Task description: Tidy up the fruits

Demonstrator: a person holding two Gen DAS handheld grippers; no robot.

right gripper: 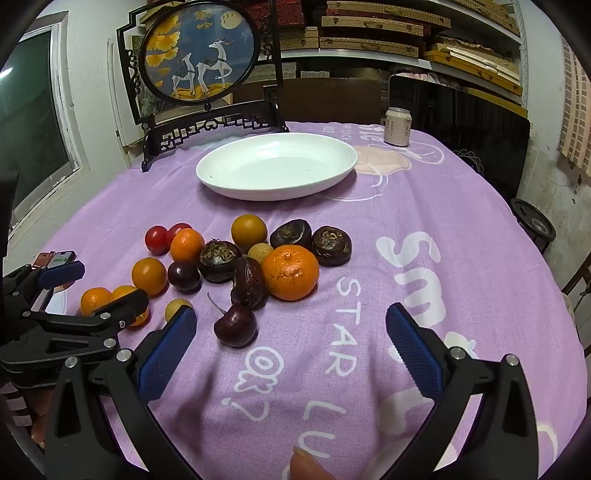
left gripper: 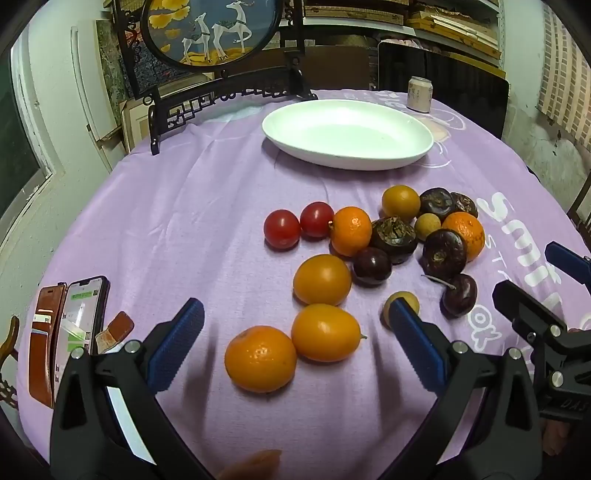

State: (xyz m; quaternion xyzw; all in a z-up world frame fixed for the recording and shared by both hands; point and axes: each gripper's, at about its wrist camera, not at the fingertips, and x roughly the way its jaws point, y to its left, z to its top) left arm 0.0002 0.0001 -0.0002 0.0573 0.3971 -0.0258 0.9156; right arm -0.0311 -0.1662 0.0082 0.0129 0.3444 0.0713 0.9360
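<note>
Several fruits lie loose on the purple tablecloth [left gripper: 192, 206]: two red tomatoes [left gripper: 281, 229], mandarins [left gripper: 260, 359], yellow-orange round fruits [left gripper: 325, 332], dark water chestnuts [left gripper: 393, 234] and dark cherries [right gripper: 235, 325]. An empty white oval plate [left gripper: 347, 134] stands behind them. My left gripper [left gripper: 295, 317] is open, hovering above the nearest mandarin and yellow fruits, with nothing between its fingers. My right gripper [right gripper: 291, 325] is open too, just in front of a stemmed cherry and a large mandarin [right gripper: 291, 272], touching neither.
A phone in a brown case [left gripper: 79, 321] lies at the table's left edge. A can [left gripper: 419, 94] stands at the back right. A framed deer picture on a black stand [left gripper: 212, 29] rises behind the plate. Each gripper shows at the edge of the other's view.
</note>
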